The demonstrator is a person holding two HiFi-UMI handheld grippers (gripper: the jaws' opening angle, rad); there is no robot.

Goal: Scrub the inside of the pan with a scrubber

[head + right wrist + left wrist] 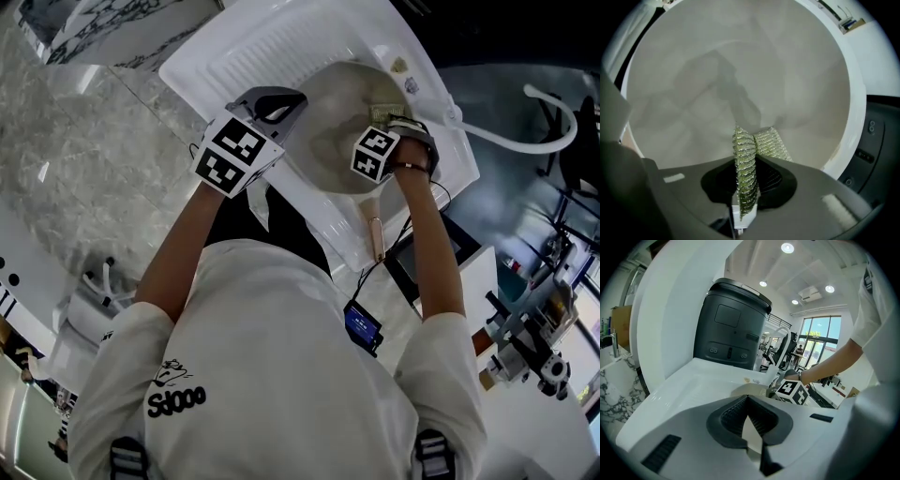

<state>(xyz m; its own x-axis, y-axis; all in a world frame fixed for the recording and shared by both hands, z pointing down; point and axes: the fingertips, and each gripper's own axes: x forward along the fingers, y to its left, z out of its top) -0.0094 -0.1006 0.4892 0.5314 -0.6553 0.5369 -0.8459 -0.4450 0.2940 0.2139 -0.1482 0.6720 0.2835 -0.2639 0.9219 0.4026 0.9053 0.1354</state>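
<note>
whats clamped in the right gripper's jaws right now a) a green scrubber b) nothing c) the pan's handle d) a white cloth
a: the right gripper view shows the right gripper shut on the green scrubber, which is pointed into the pale inside of the pan.

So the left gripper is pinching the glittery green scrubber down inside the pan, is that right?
No, it is the right gripper, not the left gripper, whose fingers pinch the scrubber; the right gripper view shows it. The rest holds: the scrubber is down inside the pan.
</note>
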